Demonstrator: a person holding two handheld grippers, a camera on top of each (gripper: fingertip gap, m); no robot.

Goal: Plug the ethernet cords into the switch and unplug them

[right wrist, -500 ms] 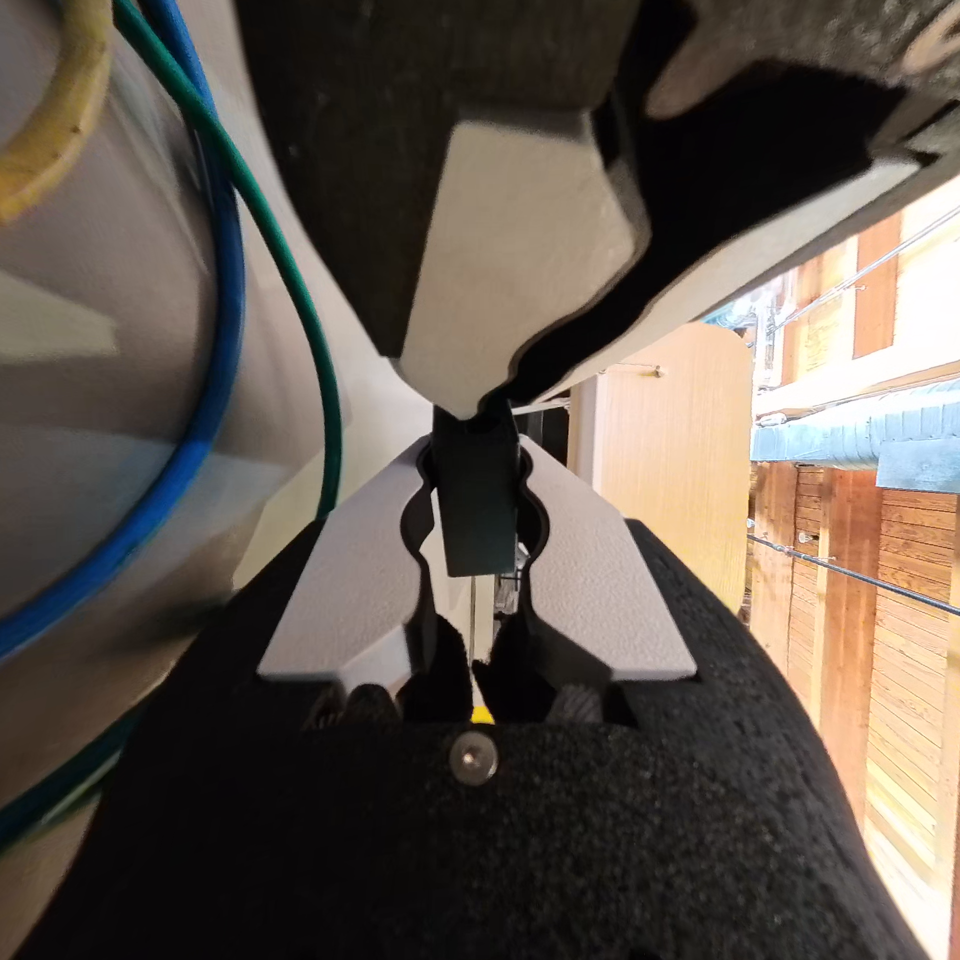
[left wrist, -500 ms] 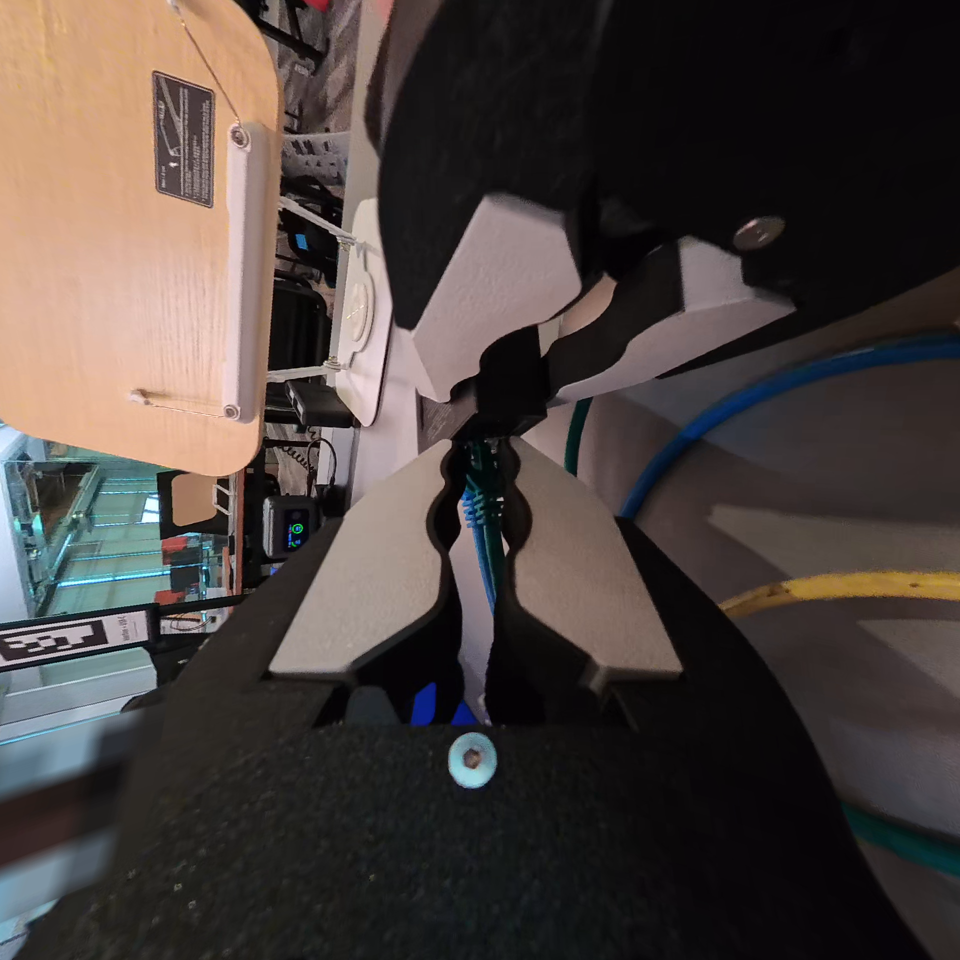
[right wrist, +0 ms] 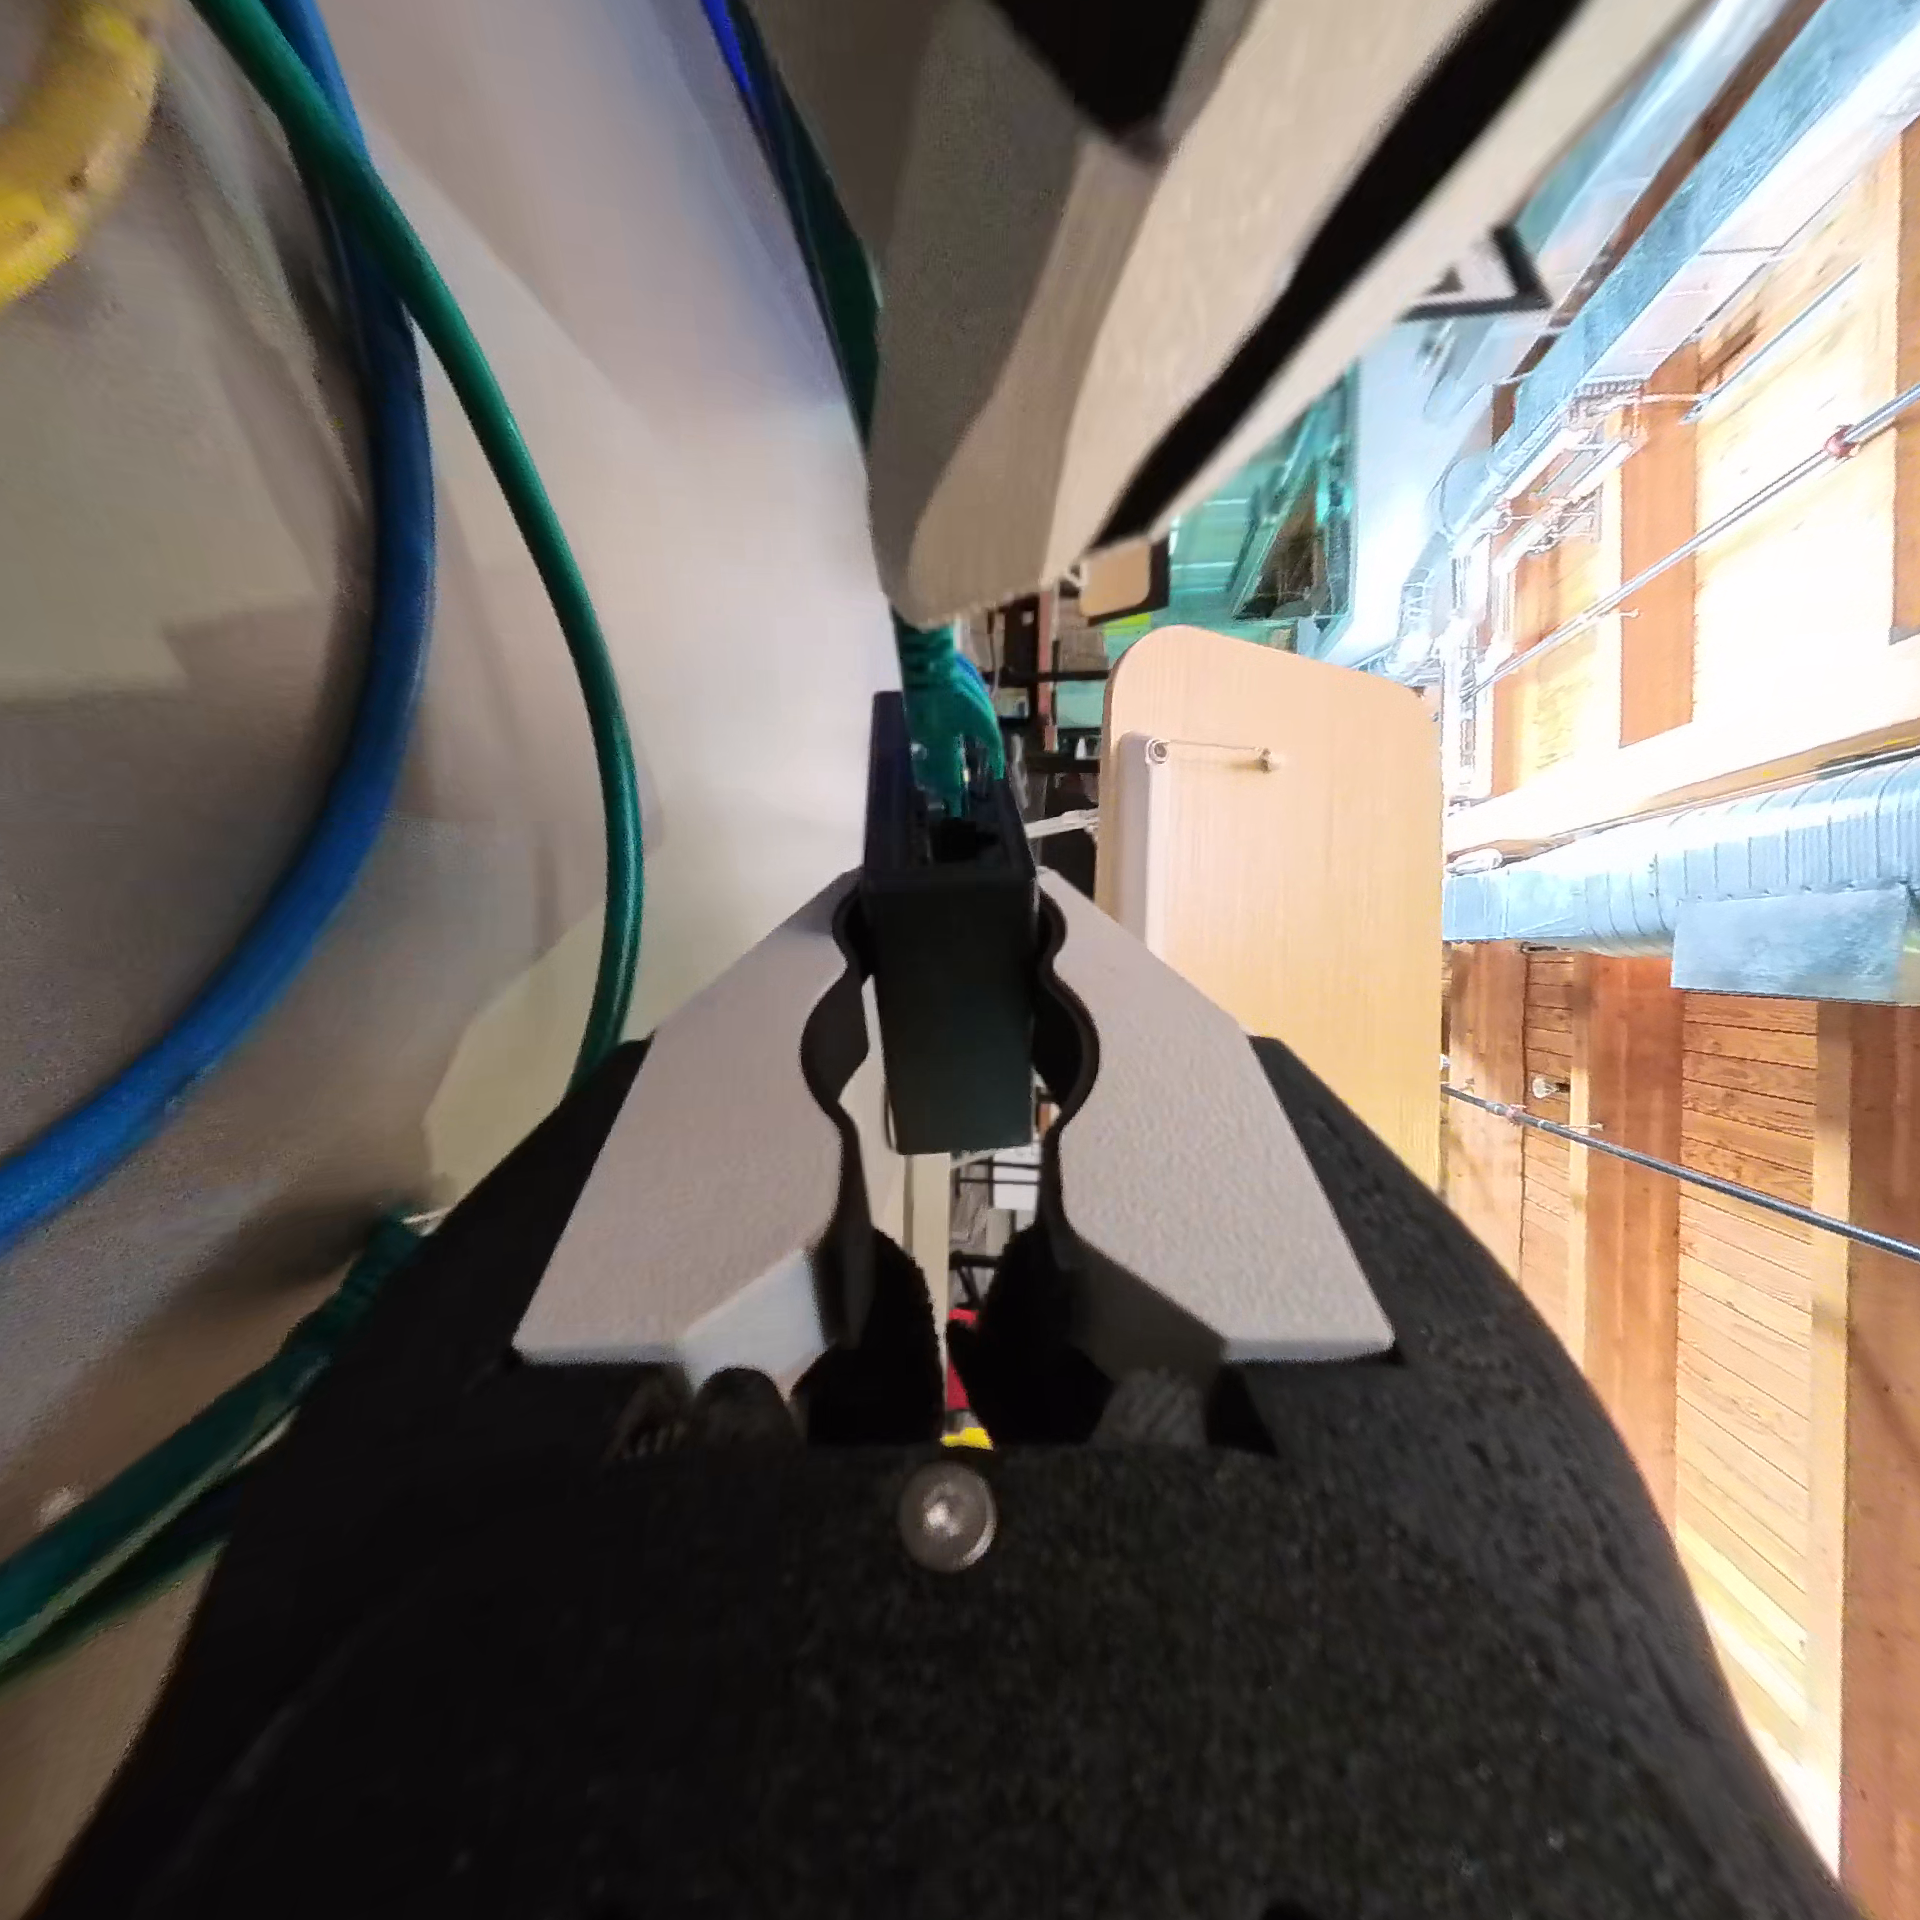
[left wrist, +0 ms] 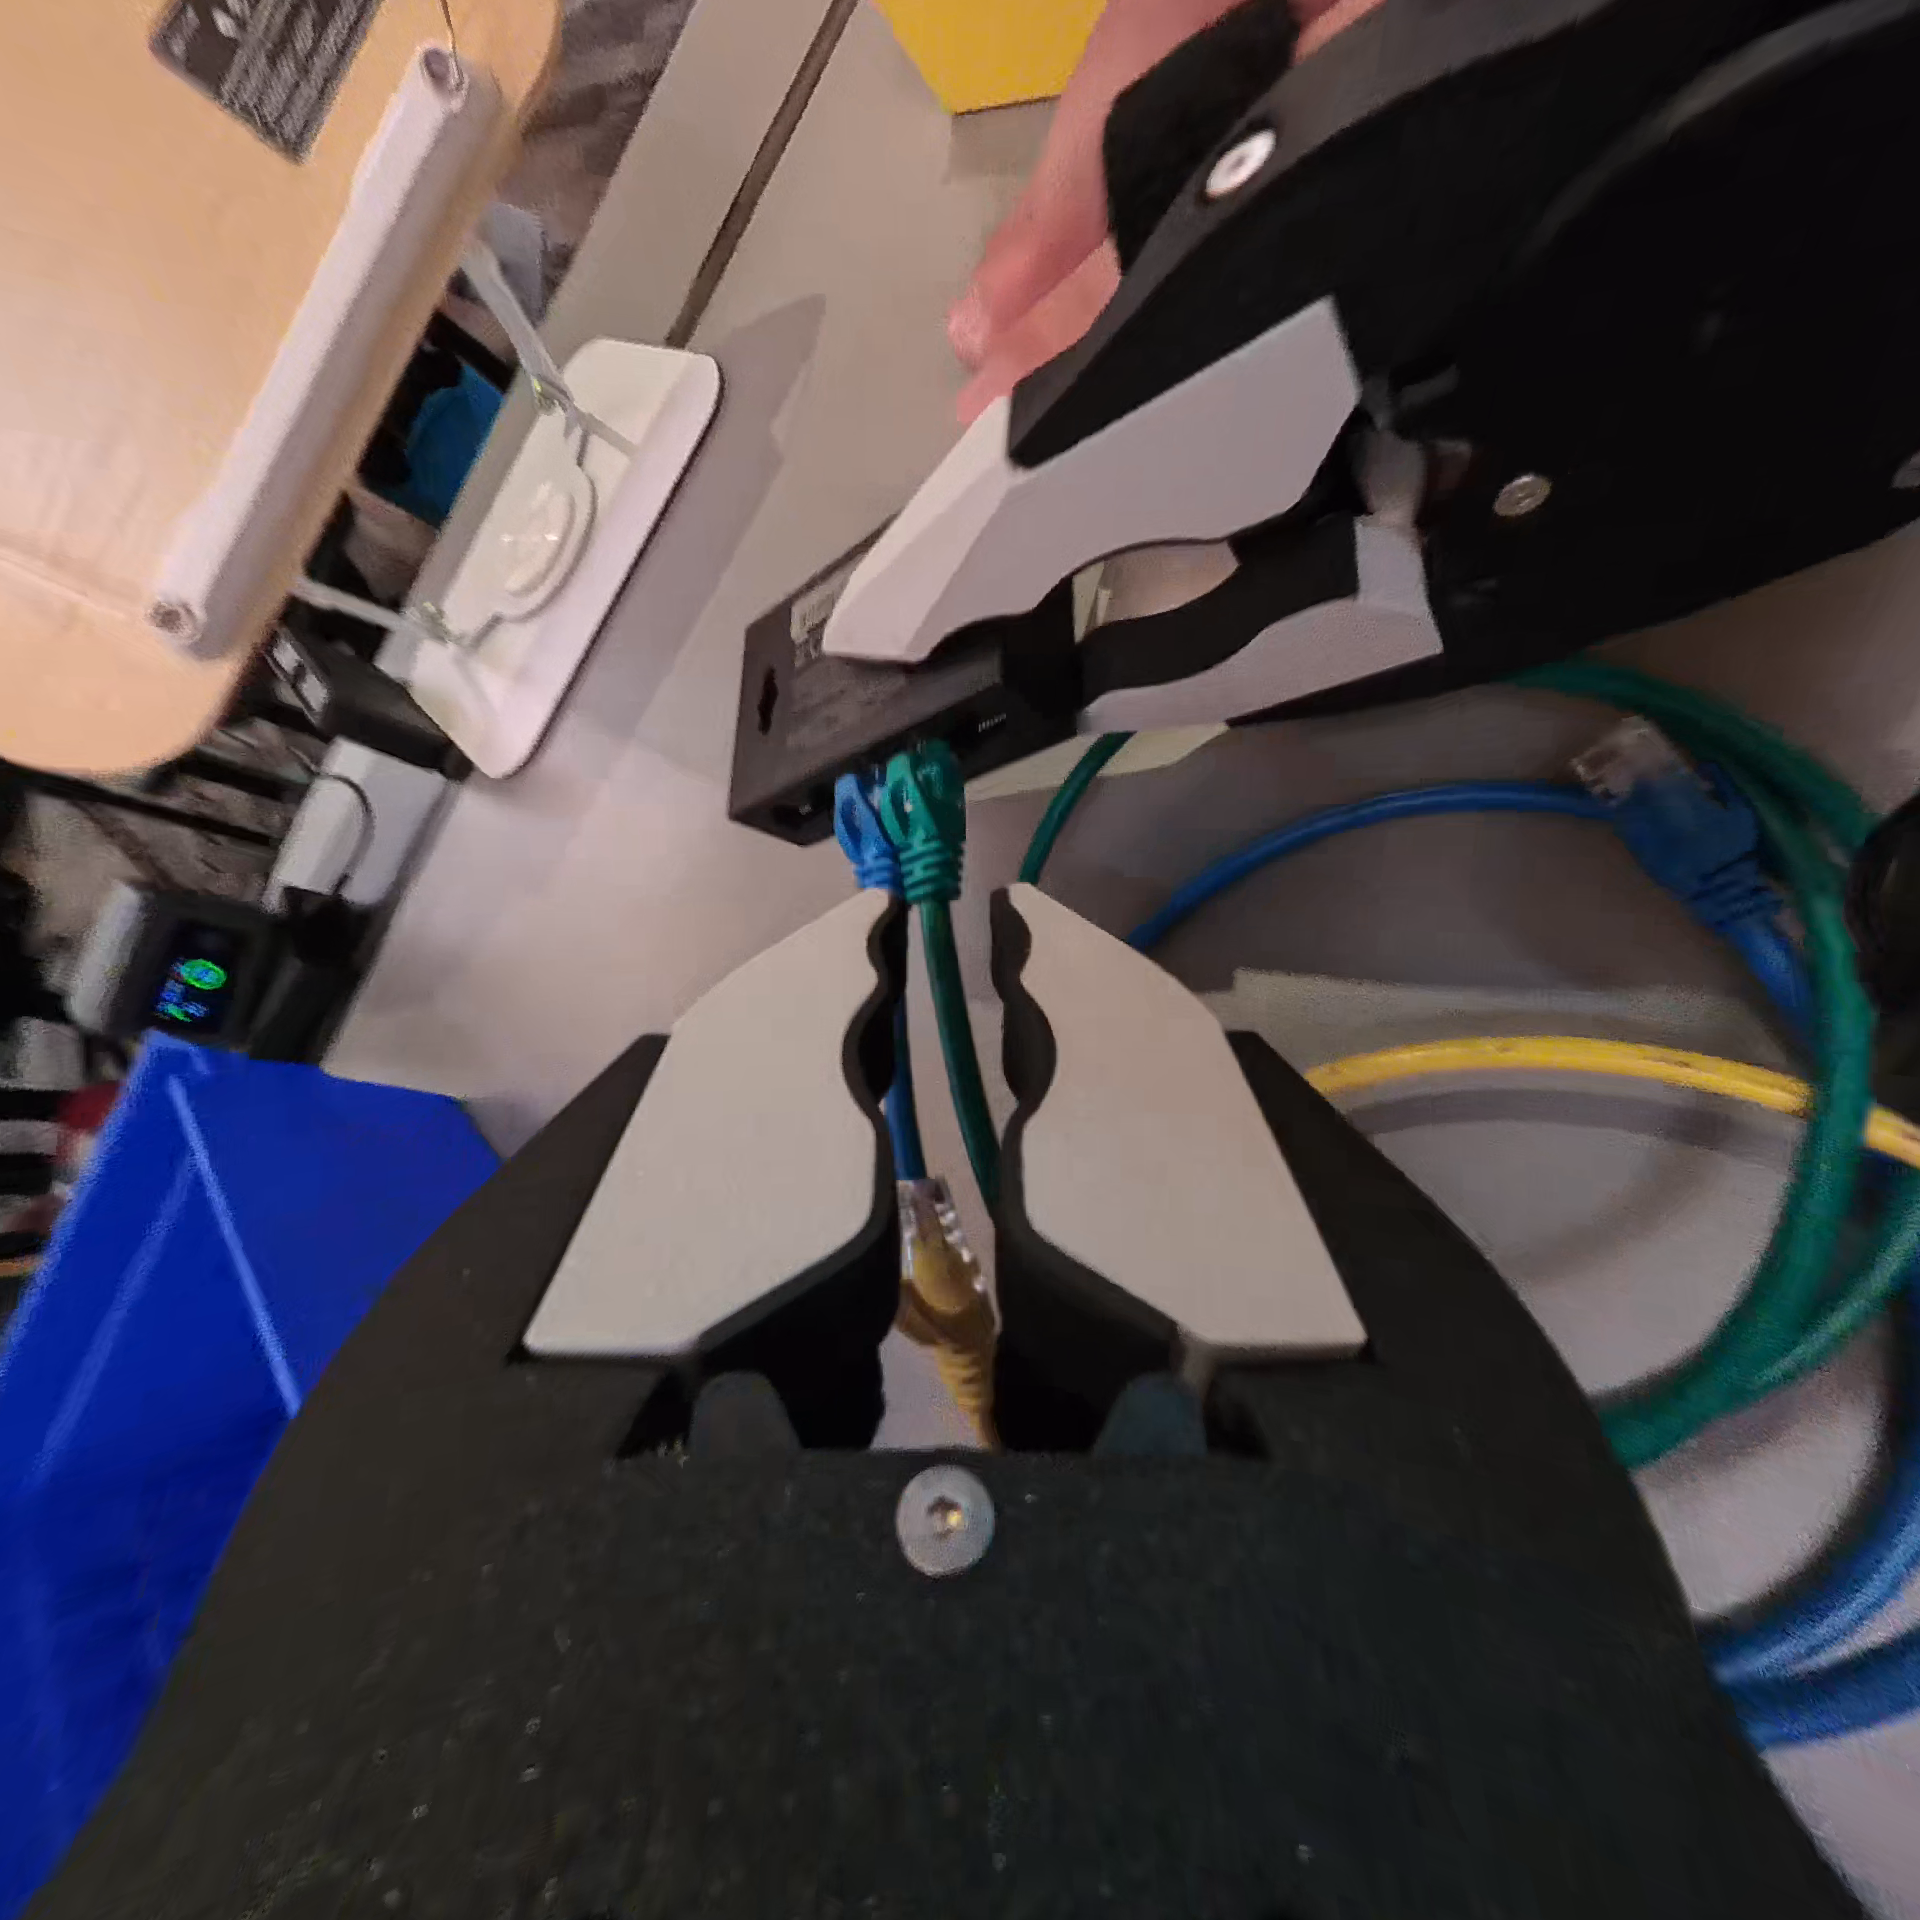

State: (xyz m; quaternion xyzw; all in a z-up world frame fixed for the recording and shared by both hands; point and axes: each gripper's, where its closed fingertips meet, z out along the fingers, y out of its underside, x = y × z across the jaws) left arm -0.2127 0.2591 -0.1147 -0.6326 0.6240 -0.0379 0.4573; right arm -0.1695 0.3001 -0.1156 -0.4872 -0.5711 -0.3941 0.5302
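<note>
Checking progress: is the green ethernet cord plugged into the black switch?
Plugged in: the green cord's connector sits in the black switch.

Three cords, one switch, two grippers.

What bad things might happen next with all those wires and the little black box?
1. The right claw pinches only one end of the switch, so a pull might twist it loose.
2. The left claw is open around the green cord, with the blue cord beside it; closing may catch both.
3. The loose yellow plug lies between its fingers and could snag.
</note>
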